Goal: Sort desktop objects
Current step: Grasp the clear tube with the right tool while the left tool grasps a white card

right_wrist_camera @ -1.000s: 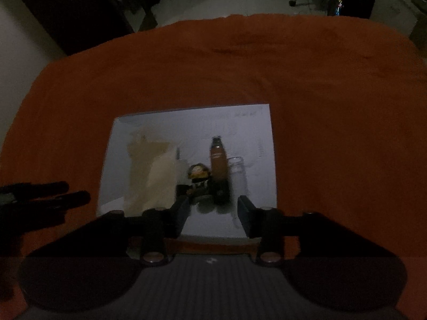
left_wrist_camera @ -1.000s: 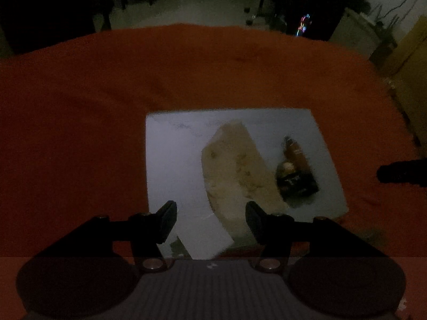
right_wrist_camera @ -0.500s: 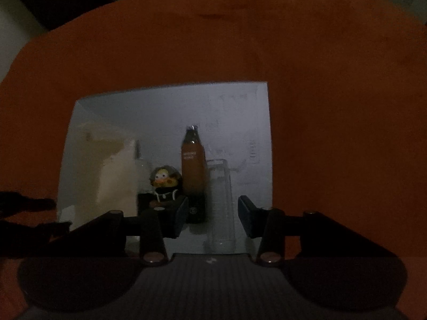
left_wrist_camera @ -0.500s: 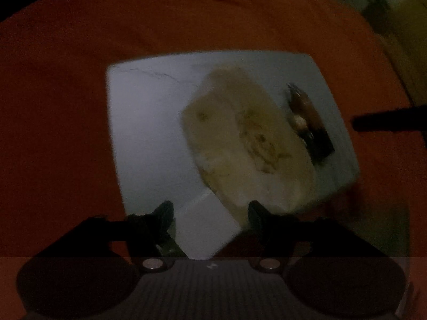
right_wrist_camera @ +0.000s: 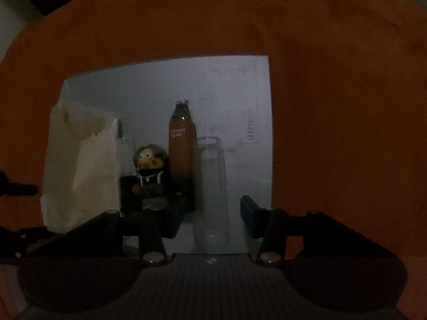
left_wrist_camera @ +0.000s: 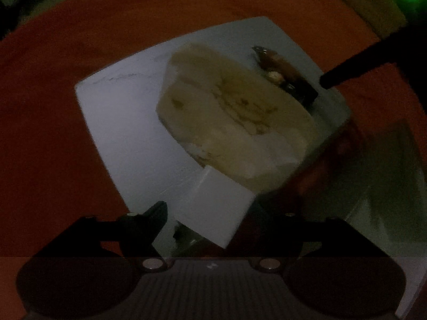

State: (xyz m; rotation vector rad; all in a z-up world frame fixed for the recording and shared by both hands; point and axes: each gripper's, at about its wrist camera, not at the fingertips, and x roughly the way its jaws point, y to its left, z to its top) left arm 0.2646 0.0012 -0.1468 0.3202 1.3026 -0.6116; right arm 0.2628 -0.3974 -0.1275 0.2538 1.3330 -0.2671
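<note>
Dim light. Our right tongs (right_wrist_camera: 210,213), pointed steeply down, jaws opening, straddle a clear tube (right_wrist_camera: 213,184) on the white sheet (right_wrist_camera: 160,93), likely lining up a pick. Just beyond stand a brown bottle (right_wrist_camera: 182,149) and figurine (right_wrist_camera: 149,170). Our left tongs (left_wrist_camera: 210,213) widen over a white card (left_wrist_camera: 213,208); nothing gripped.

Bare sheet (right_wrist_camera: 149,93) lies open at upper left; bag (right_wrist_camera: 80,165), figure (right_wrist_camera: 149,176), bottle (right_wrist_camera: 182,154) and glass (right_wrist_camera: 213,181) crowd the lower centre, blocking passage.
</note>
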